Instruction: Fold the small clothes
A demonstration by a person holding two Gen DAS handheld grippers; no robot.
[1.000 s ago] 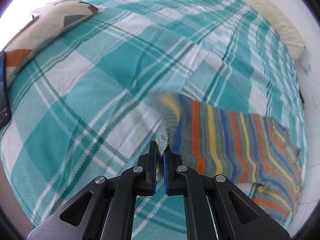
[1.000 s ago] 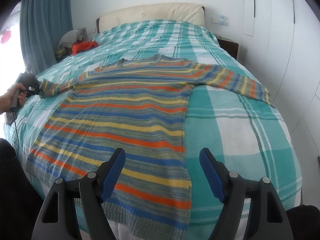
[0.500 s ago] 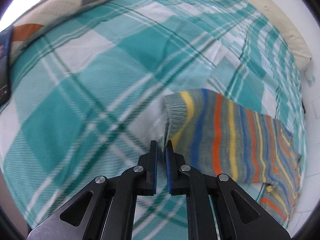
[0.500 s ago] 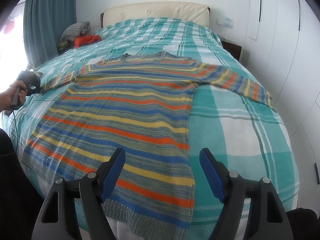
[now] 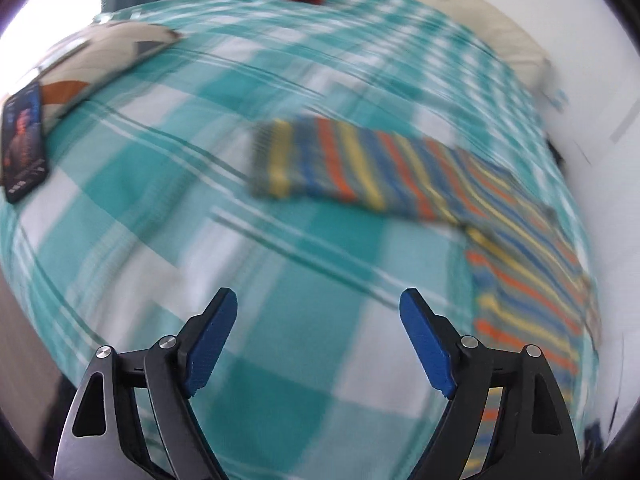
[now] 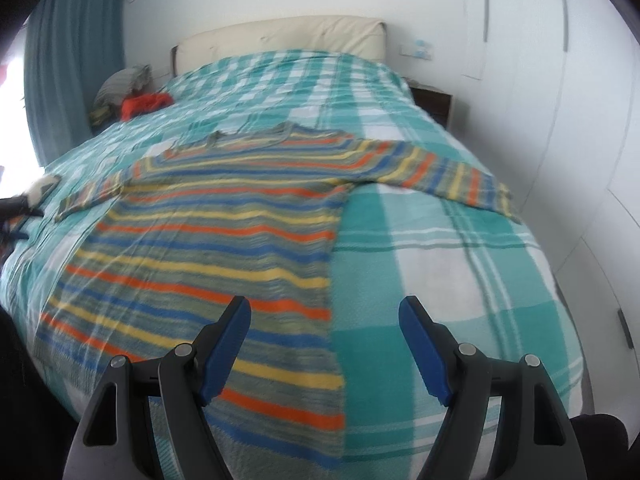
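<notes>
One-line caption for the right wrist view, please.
Open right gripper hovers over the hem of a striped sweater spread flat on a plaid bedspread.

Sweater (image 5: 360,168) sleeve blurred, L view

Left sleeve released
Your left gripper (image 5: 318,340), earlier pinched on the sweater (image 5: 420,176) cuff, now gapes wide and sits back from it.

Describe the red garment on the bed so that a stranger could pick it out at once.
Start at the bed with the teal plaid blanket and look toward the cream headboard. Near the far left edge, by the blue curtain, lies a crumpled red garment. Unlike the striped sweater spread flat mid-bed, it is plain red and bunched.
</notes>
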